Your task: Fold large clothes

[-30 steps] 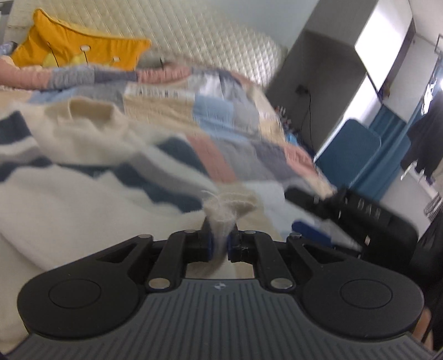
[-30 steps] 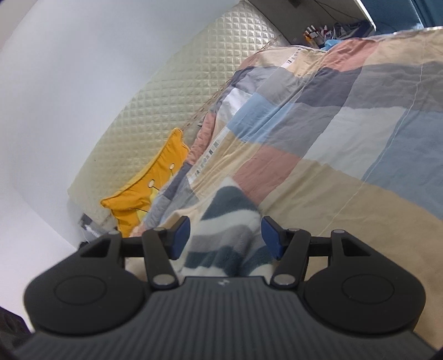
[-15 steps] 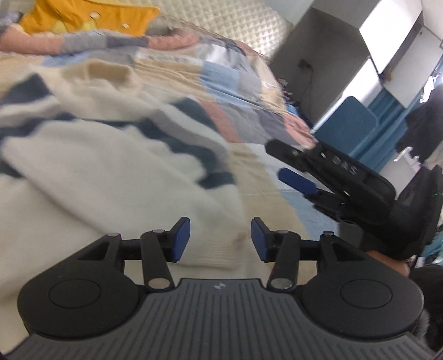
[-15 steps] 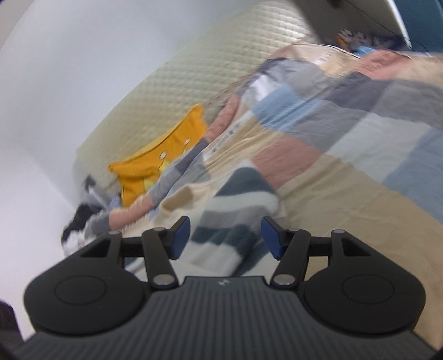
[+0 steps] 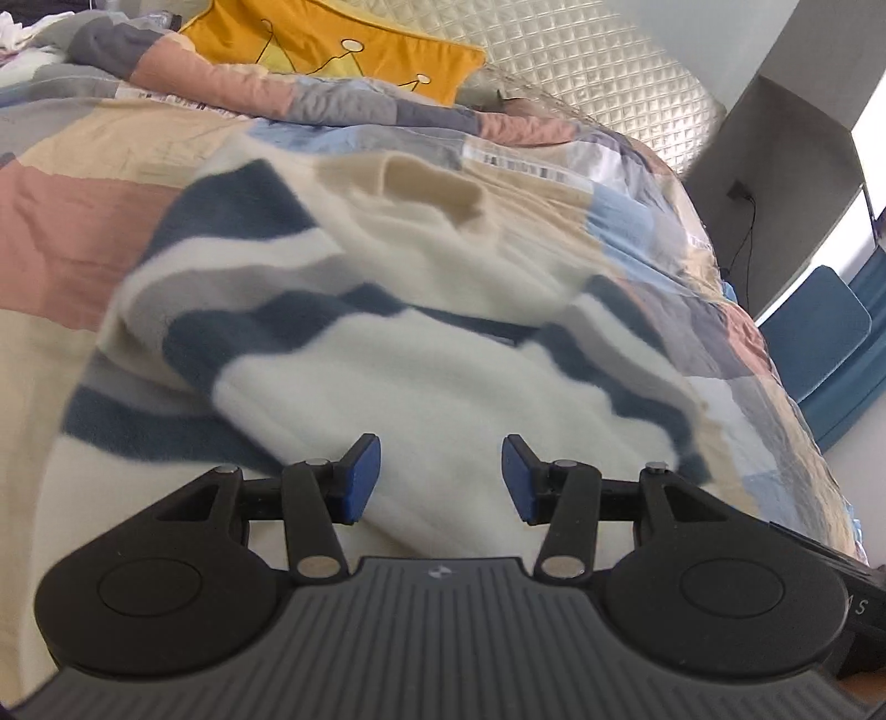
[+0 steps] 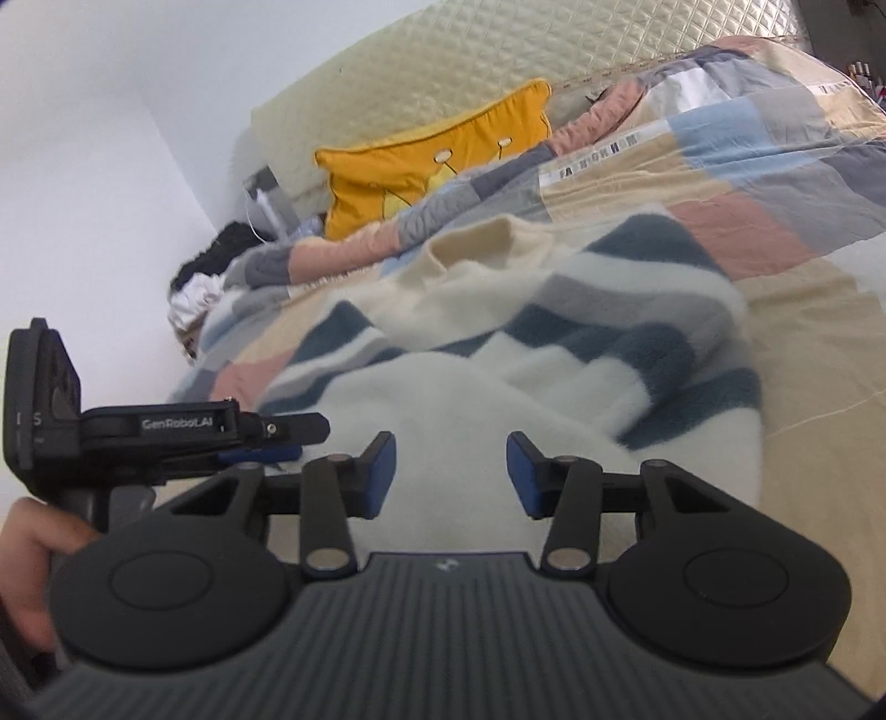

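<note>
Sweater point(image 5: 443, 354): cream knit with navy and grey stripes, lying rumpled on the bed's patchwork quilt point(image 5: 83, 232); beige collar toward the headboard end, striped parts folded over the cream body.
Left gripper point(image 5: 441, 479): jaws apart, blue pads clear of each other; nothing held. Cream body of the sweater lies directly ahead of and below the gap; contact with the cloth cannot be told.
Right gripper point(image 6: 451, 473): jaws apart, nothing between the pads. Cream fabric fills the space beyond the gap; a striped fold sits ahead and to the right.
Sweater, right wrist view point(image 6: 554, 354): collar up and left of centre, stripes running right toward the bare tan patch of quilt.
Left wrist view only: grey cabinet point(image 5: 775, 166) with a dangling cable, blue chair point(image 5: 819, 327) beside the bed; black edge of the other tool at the lower right corner.
Right wrist view only: left gripper seen side-on at the left edge, held in a hand point(image 6: 33, 559); pile of dark and white clothes point(image 6: 205, 277) at the bed's far corner against the white wall.
Both views: yellow pillow point(image 5: 332, 44) propped against the quilted headboard point(image 5: 581, 61).
</note>
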The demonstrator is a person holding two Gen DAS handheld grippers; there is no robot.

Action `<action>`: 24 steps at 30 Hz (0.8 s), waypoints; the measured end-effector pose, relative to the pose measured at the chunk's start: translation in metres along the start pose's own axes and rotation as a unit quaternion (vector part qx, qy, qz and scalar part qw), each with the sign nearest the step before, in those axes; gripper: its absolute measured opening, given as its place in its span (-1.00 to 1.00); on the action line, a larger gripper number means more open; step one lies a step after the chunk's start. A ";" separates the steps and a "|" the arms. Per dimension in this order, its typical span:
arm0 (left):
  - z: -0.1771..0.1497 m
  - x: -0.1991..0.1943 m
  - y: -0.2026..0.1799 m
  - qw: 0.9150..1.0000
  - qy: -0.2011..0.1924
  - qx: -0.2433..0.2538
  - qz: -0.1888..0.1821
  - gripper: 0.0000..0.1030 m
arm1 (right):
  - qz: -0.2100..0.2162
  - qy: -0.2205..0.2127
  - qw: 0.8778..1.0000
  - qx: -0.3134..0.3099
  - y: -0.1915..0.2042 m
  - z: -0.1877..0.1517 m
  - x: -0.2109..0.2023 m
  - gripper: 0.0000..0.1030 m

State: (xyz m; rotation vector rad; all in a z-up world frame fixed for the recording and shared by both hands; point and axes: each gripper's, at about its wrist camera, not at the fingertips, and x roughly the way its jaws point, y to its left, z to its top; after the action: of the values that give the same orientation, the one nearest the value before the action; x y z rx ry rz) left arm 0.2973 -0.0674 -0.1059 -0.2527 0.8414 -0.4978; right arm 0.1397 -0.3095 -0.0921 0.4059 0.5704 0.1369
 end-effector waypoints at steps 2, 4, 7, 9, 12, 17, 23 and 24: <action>0.001 0.007 0.006 1.000 -0.001 0.004 0.002 0.06 | -0.008 0.007 1.000 -0.002 0.001 0.000 0.010 -0.10; 0.001 0.014 0.009 1.000 -0.001 0.015 0.011 0.06 | -0.016 0.013 1.000 -0.008 0.002 0.001 0.022 -0.17; -0.002 0.024 0.011 0.999 0.005 0.026 0.021 0.06 | -0.027 0.021 0.999 -0.024 0.004 0.001 0.041 -0.18; -0.006 0.032 0.011 0.999 0.009 0.029 0.030 0.06 | -0.037 0.035 0.998 -0.034 0.002 -0.003 0.054 -0.23; -0.010 0.040 0.009 0.998 0.016 0.017 0.052 0.06 | -0.040 0.054 0.997 -0.042 -0.004 -0.010 0.067 -0.28; -0.009 0.036 0.000 0.997 0.017 0.026 0.070 0.06 | -0.038 0.059 0.996 -0.063 -0.003 -0.014 0.071 -0.28; -0.018 -0.010 -0.004 0.996 0.012 0.027 0.079 0.07 | -0.033 0.059 0.997 -0.029 -0.008 -0.017 0.042 -0.28; -0.022 -0.021 -0.002 0.997 0.005 0.023 0.080 0.07 | -0.033 0.061 0.997 -0.025 -0.008 -0.019 0.036 -0.26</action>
State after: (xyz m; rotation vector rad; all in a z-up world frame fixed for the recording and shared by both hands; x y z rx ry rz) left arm 0.2682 -0.0590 -0.1051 -0.1393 0.8516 -0.3689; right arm 0.1593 -0.3018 -0.1271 0.3316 0.6996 0.1122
